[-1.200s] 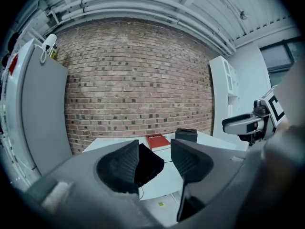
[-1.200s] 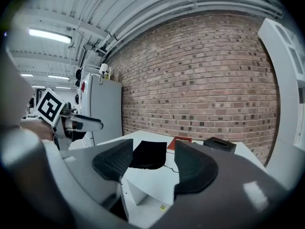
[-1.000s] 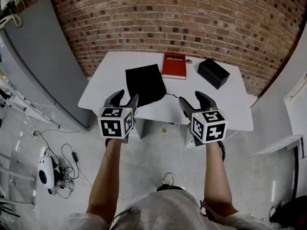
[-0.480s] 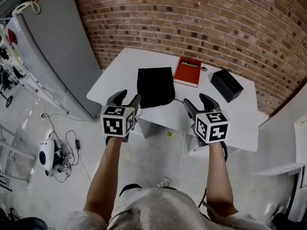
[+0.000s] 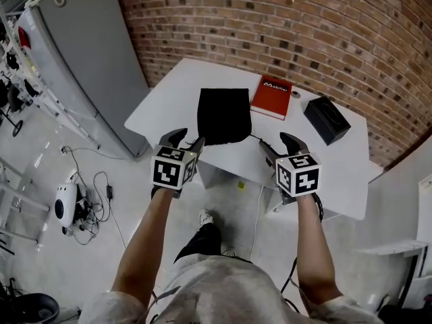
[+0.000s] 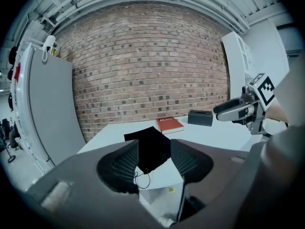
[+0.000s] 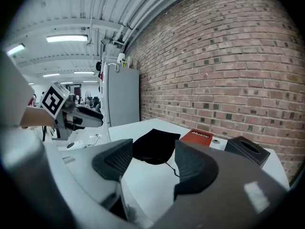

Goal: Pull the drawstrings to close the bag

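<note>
A black drawstring bag (image 5: 224, 115) lies flat on the white table (image 5: 175, 90), its mouth toward the near edge. A thin black drawstring (image 6: 141, 178) loops out at the bag's near left corner, and another string (image 7: 170, 167) trails from its near right corner. My left gripper (image 5: 188, 142) hovers open at the table's near edge, just short of the bag (image 6: 150, 147). Held apart from the bag (image 7: 155, 147), my right gripper (image 5: 279, 143) is open too, over the near edge to the right. Nothing is between either pair of jaws.
A red book (image 5: 272, 96) and a black box (image 5: 327, 119) lie behind and right of the bag. A brick wall (image 5: 283, 25) backs the table. A grey cabinet (image 5: 81, 59) stands at the left. Cables and a white device (image 5: 64, 211) lie on the floor at the left.
The view has shifted as the person stepped closer to the table. Both grippers have come forward to the table's near edge, still open.
</note>
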### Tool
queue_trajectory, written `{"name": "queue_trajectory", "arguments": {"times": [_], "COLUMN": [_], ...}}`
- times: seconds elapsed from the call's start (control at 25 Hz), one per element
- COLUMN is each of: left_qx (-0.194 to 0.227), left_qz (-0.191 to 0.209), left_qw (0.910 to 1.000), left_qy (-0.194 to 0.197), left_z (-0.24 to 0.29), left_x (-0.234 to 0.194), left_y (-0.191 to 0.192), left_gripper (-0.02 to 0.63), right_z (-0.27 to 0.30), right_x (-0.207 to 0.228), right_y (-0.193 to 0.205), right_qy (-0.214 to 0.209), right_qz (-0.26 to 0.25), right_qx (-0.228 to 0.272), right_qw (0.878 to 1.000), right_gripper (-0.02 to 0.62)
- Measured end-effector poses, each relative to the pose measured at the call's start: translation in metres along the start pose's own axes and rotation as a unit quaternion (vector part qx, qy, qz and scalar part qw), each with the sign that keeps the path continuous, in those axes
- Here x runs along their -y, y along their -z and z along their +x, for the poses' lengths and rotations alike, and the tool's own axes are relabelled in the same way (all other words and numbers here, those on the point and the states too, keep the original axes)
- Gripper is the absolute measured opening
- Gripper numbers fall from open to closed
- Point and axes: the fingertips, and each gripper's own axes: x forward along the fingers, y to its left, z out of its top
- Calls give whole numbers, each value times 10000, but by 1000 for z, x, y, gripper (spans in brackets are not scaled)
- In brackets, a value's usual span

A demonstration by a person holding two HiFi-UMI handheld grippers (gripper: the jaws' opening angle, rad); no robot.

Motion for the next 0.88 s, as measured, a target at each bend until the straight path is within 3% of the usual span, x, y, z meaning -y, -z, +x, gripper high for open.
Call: {"name": "queue_trajectory", "arguments": {"times": [0.44, 0.76, 0.88], "left_qx": [-805, -1497, -1659], "left_qz": [497, 922, 904], "left_qw": [9938, 9776, 9745], "left_qy": [584, 1157, 1211], "left_z": [60, 109, 123], "left_x": [3, -13, -22], "left_y": [71, 116, 128], "left_gripper": [241, 242, 242], "right_z": [46, 102, 121], "right_x": [11, 20, 27], "right_y": [37, 61, 75], "right_qy": [-445, -846, -905], "right_qz": [-319, -694, -662], "right_qx": [-460, -1001, -1225], "right_qw": [9974, 9889, 9861], "right_gripper": [276, 272, 265]}}
